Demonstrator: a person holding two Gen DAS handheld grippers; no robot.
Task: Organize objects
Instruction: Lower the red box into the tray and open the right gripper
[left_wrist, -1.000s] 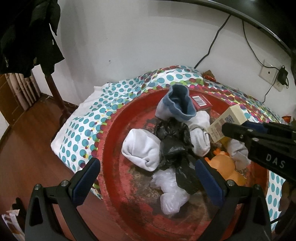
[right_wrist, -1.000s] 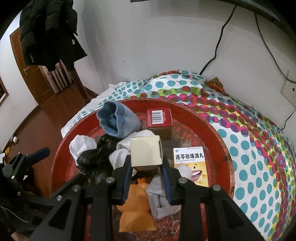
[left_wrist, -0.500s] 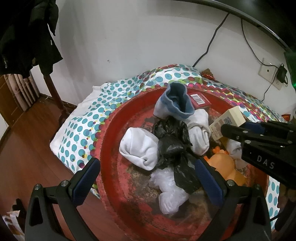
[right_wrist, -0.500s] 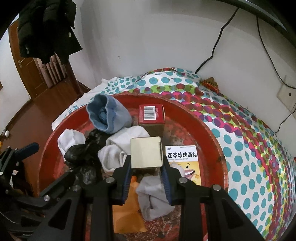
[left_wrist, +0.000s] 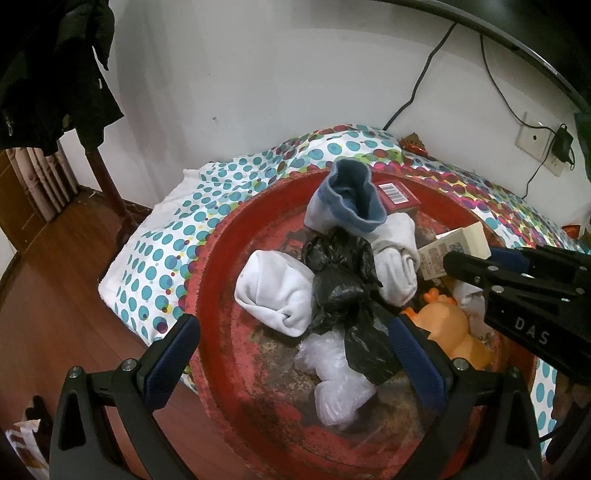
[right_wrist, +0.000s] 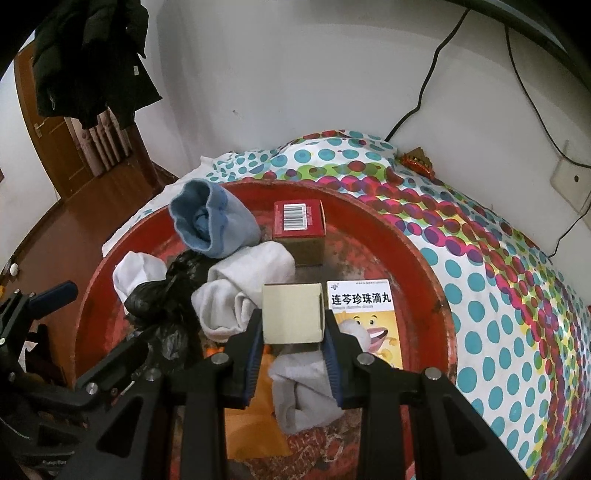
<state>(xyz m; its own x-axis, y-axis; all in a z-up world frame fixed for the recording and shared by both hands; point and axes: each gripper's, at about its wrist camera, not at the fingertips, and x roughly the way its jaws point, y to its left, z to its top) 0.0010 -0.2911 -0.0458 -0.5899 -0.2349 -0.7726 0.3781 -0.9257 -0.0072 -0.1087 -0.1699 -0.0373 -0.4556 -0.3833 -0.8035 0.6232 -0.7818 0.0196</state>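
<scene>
A round red tray holds a jumble of things. My right gripper is shut on a small beige box, held above the tray; the box also shows in the left wrist view. My left gripper is open and empty over the tray's near side, above a black plastic bag, a white sock bundle and a clear bag. A blue-cuffed sock, a red box and a yellow medicine box lie in the tray.
The tray rests on a dotted cloth against a white wall. An orange rubber duck and grey socks lie in the tray. A dark coat hangs at the left above the wooden floor. Cables run to a wall socket.
My right gripper with the beige box has moved forward over the tray. The left gripper has barely moved.
</scene>
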